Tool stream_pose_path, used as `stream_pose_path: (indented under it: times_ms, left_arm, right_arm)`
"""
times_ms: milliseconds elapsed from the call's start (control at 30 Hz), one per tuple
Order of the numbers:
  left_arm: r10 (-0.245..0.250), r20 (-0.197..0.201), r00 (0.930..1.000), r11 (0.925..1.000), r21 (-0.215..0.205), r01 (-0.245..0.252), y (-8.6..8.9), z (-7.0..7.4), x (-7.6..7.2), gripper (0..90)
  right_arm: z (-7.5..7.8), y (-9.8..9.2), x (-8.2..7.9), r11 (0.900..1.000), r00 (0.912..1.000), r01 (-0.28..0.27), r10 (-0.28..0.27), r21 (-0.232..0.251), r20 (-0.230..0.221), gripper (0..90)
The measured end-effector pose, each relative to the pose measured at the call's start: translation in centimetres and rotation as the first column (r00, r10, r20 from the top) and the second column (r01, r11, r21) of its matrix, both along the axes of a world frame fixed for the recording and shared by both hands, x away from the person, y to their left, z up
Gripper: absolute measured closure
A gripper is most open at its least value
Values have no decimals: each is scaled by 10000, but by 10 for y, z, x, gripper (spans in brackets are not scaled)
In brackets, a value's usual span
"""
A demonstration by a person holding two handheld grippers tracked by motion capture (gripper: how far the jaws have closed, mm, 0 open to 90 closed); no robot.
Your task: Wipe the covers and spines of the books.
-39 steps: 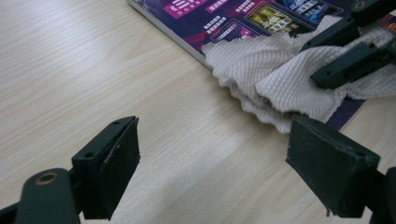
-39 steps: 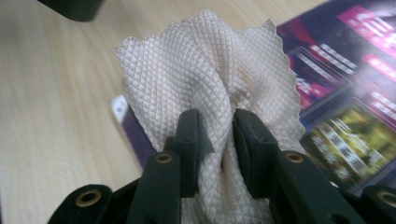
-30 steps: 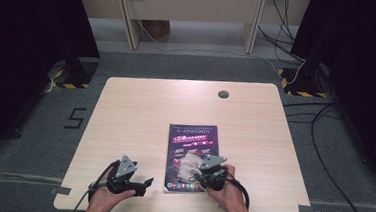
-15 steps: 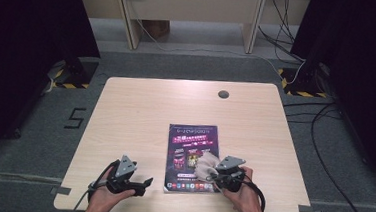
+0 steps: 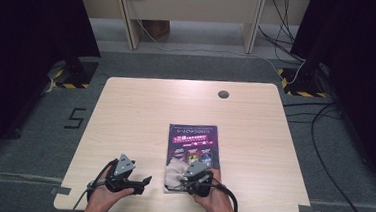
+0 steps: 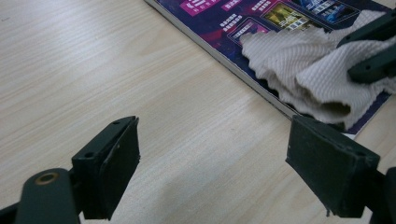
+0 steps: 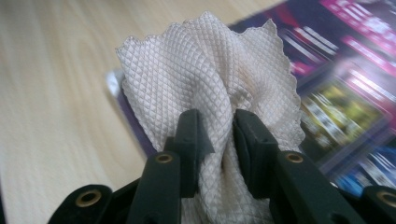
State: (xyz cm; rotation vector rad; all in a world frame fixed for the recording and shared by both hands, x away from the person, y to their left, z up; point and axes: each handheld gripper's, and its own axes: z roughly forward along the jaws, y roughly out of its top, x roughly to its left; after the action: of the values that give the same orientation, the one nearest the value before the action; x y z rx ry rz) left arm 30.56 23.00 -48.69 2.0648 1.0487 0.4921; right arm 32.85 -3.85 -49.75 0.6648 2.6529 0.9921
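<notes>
Right jaws clamped on the cloth at the near end of the magazine.

I have the right gripper (image 5: pixel 187 178) pinching a bunched beige waffle-weave cloth (image 7: pixel 210 79) between its jaws; the cloth lies on the near left corner of the glossy purple magazine (image 5: pixel 196 141), which sits flat on the pale wooden bench (image 5: pixel 140 112), right of centre toward the near edge. My left gripper (image 5: pixel 143 180) rests on the bench just left of the magazine, jaws wide apart over bare wood, holding nothing.
</notes>
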Motion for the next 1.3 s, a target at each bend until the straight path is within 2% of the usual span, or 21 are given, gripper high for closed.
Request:
stream_pose_path:
  times_ms: [167,200,500,800,1067,1200,1300]
  left_arm:
    - [4,10,10000,10000,-2,-4,1,0,0,164]
    - [2,7,10000,10000,-13,-2,1,0,0,164]
    - [-31,-23,10000,10000,14,31,0,0,-1,164]
    - [-22,-44,10000,10000,-5,22,0,0,-1,164]
    - [-53,-24,10000,10000,10,53,-1,-1,-1,164]
    - [-67,-59,10000,10000,33,67,-2,-1,-1,163]
    - [-96,-56,9999,9999,31,96,-3,-1,-1,164]
  right_arm:
    - [-1,12,-8,9990,9991,-426,426,95,-26,717]
    - [0,13,-9,9993,9993,-377,378,79,-66,717]
    - [0,5,-7,9994,9993,-309,312,151,-206,718]
    - [2,-37,-4,9984,9979,566,-564,66,-313,718]
    - [3,-75,-4,9901,9896,1402,-1400,43,-318,718]
    - [3,-85,-6,9876,9871,1565,-1561,95,-343,718]
    - [3,-86,-6,9879,9876,1547,-1544,67,-292,717]
